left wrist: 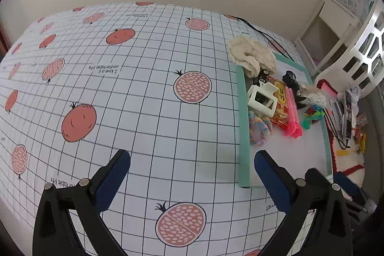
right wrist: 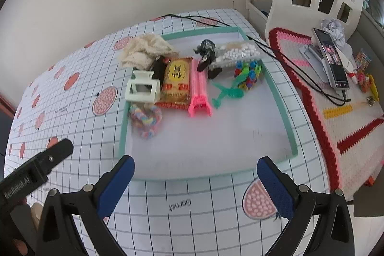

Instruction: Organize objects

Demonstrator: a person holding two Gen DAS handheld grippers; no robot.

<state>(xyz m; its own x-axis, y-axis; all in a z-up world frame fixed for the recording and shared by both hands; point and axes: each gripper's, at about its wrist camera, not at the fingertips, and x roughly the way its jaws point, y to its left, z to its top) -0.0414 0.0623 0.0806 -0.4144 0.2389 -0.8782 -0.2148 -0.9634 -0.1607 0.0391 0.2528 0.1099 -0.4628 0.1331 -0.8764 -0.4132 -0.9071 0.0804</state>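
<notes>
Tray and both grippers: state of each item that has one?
Left gripper: open, empty, over the tablecloth.
Right gripper: open, empty, at the tray's near rim.
Teal tray: near half bare, items crowded at far end.
White claw clip: shut, resting on the tray's left rim.
Cream cloth: crumpled, draped over the far-left corner.
Pink clip: lying flat.
Bead bag: lying flat; whether sealed, cannot tell.
Phone: screen lit, outside tray.
</notes>
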